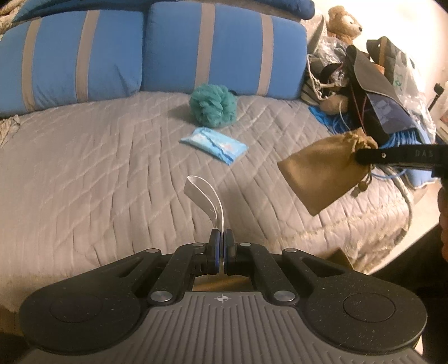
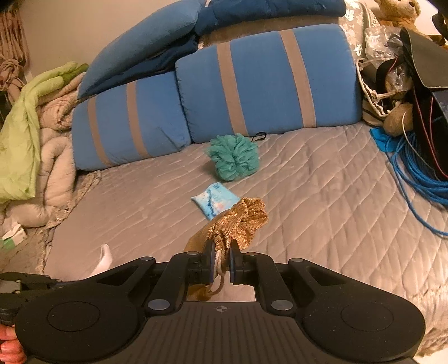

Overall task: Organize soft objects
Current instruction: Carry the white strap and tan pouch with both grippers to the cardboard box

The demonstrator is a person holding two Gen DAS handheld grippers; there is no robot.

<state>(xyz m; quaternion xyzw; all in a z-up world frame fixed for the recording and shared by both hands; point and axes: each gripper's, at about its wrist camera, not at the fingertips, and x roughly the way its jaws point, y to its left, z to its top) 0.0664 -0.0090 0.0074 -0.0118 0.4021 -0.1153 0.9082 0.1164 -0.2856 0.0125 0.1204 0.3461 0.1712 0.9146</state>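
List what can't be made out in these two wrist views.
- Tan pouch contents: drawstring mouth cinched, both views.
- White strap in the left hand-held gripper: lower end hidden behind the gripper body.
- Tissue pack print: too blurred; near corner covered by the pouch in the right view.
- Teddy bear: body buried in clutter.

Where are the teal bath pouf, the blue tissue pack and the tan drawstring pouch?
teal bath pouf (image 1: pixel 212 106), left wrist view, middle of its ruffles.
blue tissue pack (image 1: pixel 213 145), left wrist view, top face.
tan drawstring pouch (image 1: pixel 322 170), left wrist view, flat side.

Matt quilted cloth covers the bed (image 1: pixel 112 168), the pouch (image 2: pixel 238 221) is coarse woven mesh (tan), the pack (image 1: pixel 212 144) glossy plastic.
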